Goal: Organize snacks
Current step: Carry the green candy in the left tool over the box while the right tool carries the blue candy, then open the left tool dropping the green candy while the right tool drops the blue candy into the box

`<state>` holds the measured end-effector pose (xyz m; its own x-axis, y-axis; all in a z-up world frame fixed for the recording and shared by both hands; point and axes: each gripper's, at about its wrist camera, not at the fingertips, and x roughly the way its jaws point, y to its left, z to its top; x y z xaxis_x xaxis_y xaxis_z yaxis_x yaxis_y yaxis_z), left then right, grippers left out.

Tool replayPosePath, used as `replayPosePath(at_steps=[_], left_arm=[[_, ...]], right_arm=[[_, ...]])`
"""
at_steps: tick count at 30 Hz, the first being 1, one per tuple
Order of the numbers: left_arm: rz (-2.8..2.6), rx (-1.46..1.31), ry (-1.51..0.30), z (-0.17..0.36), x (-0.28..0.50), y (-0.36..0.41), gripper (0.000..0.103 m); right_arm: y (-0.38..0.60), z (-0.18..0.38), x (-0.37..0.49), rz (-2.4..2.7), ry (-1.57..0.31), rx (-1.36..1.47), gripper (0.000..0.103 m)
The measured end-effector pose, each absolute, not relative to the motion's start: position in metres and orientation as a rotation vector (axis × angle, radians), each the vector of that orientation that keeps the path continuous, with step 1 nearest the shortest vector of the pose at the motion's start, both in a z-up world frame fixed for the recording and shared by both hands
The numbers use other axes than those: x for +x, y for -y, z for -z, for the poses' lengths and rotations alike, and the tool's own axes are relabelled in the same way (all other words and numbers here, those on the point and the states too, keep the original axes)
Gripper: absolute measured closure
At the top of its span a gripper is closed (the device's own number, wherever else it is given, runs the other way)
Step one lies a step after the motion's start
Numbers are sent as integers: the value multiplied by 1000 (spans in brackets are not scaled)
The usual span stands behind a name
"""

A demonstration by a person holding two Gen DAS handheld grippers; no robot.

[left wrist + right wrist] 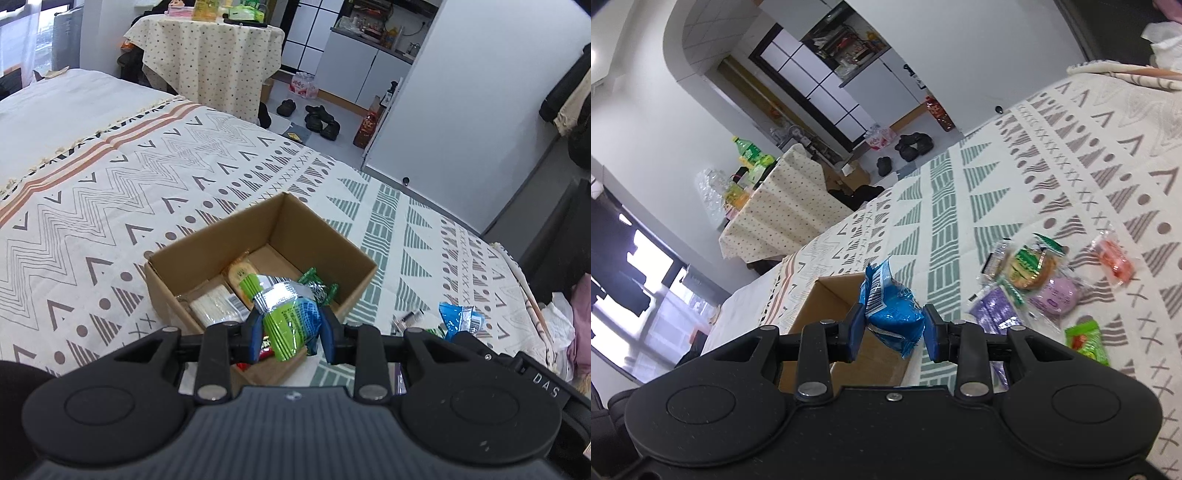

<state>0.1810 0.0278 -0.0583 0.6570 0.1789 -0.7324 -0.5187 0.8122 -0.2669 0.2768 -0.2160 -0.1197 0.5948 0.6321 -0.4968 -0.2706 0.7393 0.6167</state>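
Observation:
A cardboard box (334,236) sits on the patterned bedspread and holds several snacks, among them a white packet (218,308) and a tan biscuit pack (240,275). My left gripper (291,328) is shut on a green and blue snack packet (286,319), held over the box's near edge. My right gripper (894,325) is shut on a blue snack packet (892,308), held beside the box (820,306); that packet also shows in the left wrist view (458,319). Loose snacks lie on the bed to the right: a green biscuit pack (1030,267), purple packets (995,308), an orange one (1115,260), a green one (1086,341).
A small table (210,44) with a dotted cloth and bottles stands beyond the bed. Shoes (319,118) lie on the floor near a white wall. Clothes and a tissue (561,317) lie at the bed's right edge.

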Motion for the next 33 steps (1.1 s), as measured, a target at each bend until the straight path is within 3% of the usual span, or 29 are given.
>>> replayPosePath(at_steps=[26, 33], left_arm=[[-400, -577, -799, 91, 227, -98, 71], [-422, -588, -833, 100, 233, -113, 56]], right_arm=[[124, 124, 305, -661, -776, 447, 70], [111, 127, 310, -668, -774, 442, 70]])
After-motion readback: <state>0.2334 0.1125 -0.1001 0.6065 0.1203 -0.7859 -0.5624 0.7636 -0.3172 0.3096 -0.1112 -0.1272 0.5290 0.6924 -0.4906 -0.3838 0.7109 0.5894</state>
